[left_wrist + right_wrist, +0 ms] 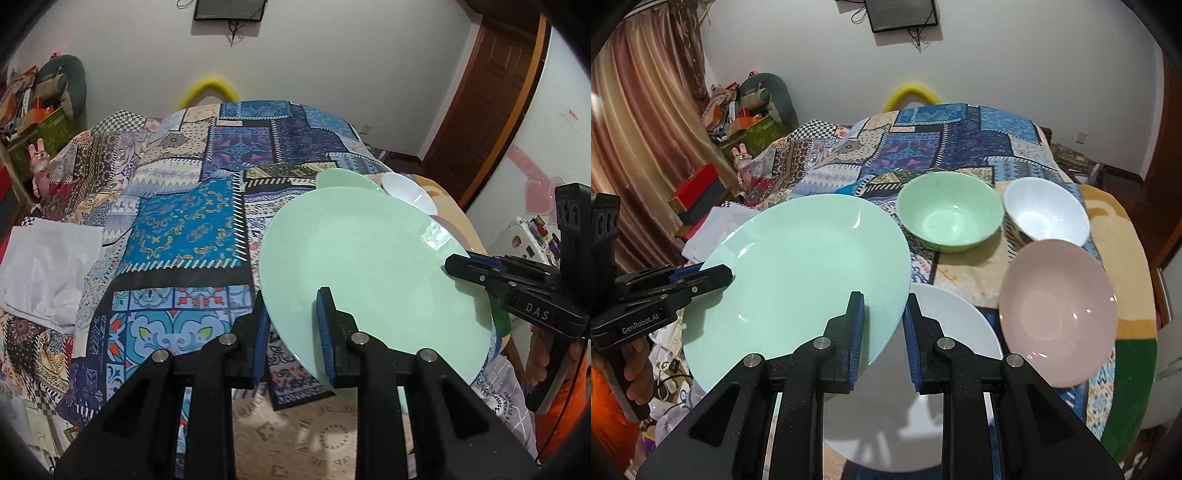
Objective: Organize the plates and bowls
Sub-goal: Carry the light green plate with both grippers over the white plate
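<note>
Flanking green plate [798, 280]: white plate [945, 325], pink bowl [1058, 317].

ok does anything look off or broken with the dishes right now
Nothing looks broken or spilled. The green plate is tilted in the air, gripped at opposite rim edges by the left gripper and right gripper. The white plate, pink plate, green bowl and white bowl sit upright.

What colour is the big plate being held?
Pale mint green plate, clearest in the right wrist view.
</note>
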`<action>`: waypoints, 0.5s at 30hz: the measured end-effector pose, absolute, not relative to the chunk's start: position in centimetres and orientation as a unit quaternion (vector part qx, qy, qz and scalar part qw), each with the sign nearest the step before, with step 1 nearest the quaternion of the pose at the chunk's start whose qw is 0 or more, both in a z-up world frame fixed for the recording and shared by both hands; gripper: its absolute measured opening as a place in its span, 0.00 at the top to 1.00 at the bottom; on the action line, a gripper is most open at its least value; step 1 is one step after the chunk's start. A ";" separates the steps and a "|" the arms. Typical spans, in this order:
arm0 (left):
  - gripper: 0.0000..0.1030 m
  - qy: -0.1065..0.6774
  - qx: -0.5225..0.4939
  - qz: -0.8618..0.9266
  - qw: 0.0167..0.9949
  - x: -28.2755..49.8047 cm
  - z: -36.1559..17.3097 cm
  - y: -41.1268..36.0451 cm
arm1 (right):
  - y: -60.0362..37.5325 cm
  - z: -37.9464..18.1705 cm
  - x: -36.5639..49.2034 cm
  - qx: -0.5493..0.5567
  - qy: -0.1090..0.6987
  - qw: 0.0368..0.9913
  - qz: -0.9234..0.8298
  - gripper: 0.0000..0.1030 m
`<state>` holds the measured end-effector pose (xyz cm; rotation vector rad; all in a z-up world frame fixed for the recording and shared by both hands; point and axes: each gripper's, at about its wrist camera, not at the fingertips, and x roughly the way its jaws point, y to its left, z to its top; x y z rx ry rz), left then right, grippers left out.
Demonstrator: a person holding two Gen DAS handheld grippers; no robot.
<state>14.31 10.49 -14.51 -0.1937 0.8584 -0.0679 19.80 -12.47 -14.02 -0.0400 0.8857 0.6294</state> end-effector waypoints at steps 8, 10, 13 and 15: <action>0.76 0.431 -0.092 -0.044 0.896 14.5 -15.6 8.0 | -14.9 -15.1 18.9 -0.009 0.430 0.857 0.284 0.81; 0.76 0.436 -0.091 -0.048 0.894 14.7 -16.0 7.4 | -15.5 -15.5 18.8 -0.005 0.433 0.856 0.281 0.81; 0.77 0.445 -0.090 -0.052 0.890 14.8 -16.7 6.6 | -16.3 -16.2 18.6 0.001 0.440 0.855 0.276 0.81; 0.76 0.450 -0.089 -0.054 0.887 15.0 -17.2 6.1 | -16.8 -16.6 18.4 0.005 0.445 0.853 0.273 0.81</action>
